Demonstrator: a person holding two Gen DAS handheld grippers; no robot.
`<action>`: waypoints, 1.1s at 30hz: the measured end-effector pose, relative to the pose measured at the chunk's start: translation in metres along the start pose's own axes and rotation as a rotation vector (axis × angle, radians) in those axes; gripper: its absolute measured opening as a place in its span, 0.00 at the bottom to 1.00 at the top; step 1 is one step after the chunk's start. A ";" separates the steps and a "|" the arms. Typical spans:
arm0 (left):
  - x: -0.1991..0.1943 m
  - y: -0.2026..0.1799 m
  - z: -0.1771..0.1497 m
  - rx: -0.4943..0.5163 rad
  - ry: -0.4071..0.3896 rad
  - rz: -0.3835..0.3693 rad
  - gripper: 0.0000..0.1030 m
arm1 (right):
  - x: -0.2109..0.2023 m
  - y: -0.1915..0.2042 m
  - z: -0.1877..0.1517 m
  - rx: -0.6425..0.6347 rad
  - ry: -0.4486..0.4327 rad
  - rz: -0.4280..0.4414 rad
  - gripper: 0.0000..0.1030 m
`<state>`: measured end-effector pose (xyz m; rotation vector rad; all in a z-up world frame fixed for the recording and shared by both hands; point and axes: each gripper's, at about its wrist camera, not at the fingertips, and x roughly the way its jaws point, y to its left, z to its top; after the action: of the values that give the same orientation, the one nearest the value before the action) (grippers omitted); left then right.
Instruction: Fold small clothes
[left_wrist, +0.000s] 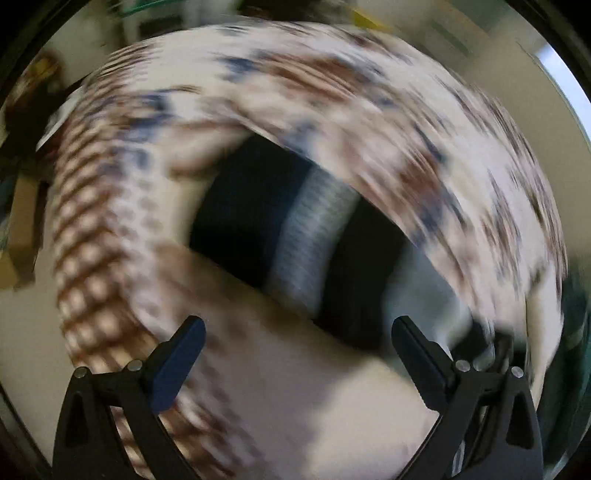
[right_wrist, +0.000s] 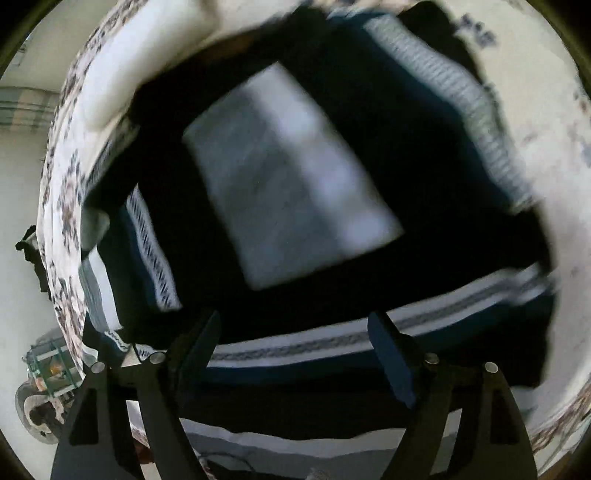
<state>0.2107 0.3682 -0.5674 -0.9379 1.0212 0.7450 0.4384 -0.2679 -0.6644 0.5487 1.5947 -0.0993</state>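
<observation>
Both views are motion-blurred. A dark navy garment (right_wrist: 388, 140) with grey-white patterned bands (right_wrist: 332, 343) lies spread on a bed with a white, brown and blue floral cover (left_wrist: 332, 96). A pale grey rectangle (right_wrist: 288, 173) lies on the dark cloth. In the left wrist view the garment (left_wrist: 255, 221) shows as a dark patch with one grey band (left_wrist: 314, 236), ahead of my left gripper (left_wrist: 295, 332), which is open and empty. My right gripper (right_wrist: 295, 328) is open and empty, its fingertips just above the garment's near banded hem.
The floral cover (right_wrist: 70, 177) hangs over the bed's left edge. Beyond it is pale floor (right_wrist: 22, 258) with a small cart or crate (right_wrist: 48, 365). In the left wrist view, a brown cardboard box (left_wrist: 22, 221) sits at the far left.
</observation>
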 end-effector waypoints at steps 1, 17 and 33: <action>0.002 0.013 0.011 -0.030 -0.019 0.006 0.99 | 0.006 0.009 -0.003 -0.005 -0.004 -0.006 0.81; 0.003 0.052 0.104 -0.005 -0.100 -0.206 0.02 | 0.043 0.139 -0.013 -0.082 -0.059 -0.105 0.81; 0.036 0.073 0.032 -0.402 0.132 -0.386 0.66 | -0.010 0.112 0.017 -0.129 -0.143 -0.116 0.89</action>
<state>0.1723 0.4311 -0.6150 -1.4995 0.7795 0.5743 0.4991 -0.1794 -0.6274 0.3406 1.4811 -0.1193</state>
